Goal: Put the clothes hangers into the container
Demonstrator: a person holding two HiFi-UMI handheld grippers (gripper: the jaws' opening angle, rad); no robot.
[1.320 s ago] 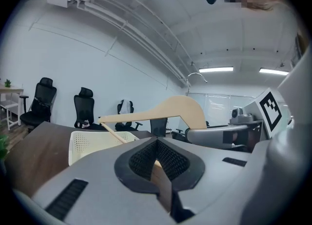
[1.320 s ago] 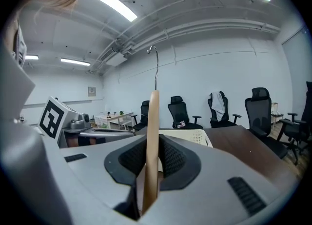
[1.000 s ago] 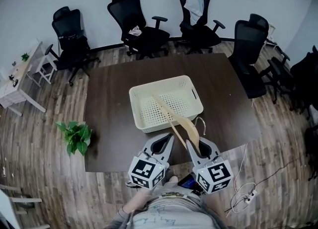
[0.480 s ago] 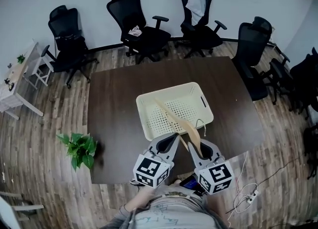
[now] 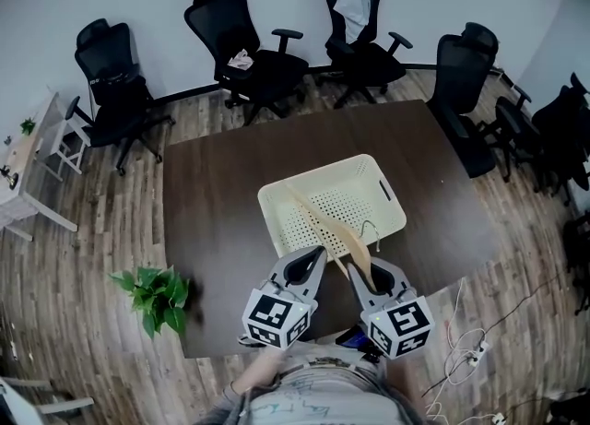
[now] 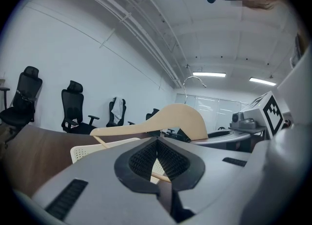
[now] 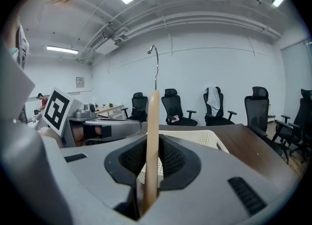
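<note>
My right hand-held gripper (image 5: 358,268) clamps the near arm of the wooden hanger (image 5: 339,237), whose far arm reaches over the container (image 5: 318,172) on the table (image 5: 212,202). Held off-centre, it may swivel in the grip or snag the near rim and shove the container. Only the right gripper view shows the wood pinched edge-on. The left gripper view shows my left hand-held gripper (image 6: 156,141) closed and empty.

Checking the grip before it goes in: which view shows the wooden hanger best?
The head view: most of the wooden hanger shows, one arm reaching over the basket. The right gripper view shows it edge-on, clamped in the right gripper; the left gripper view shows its shoulder, one arm and hook.
</note>
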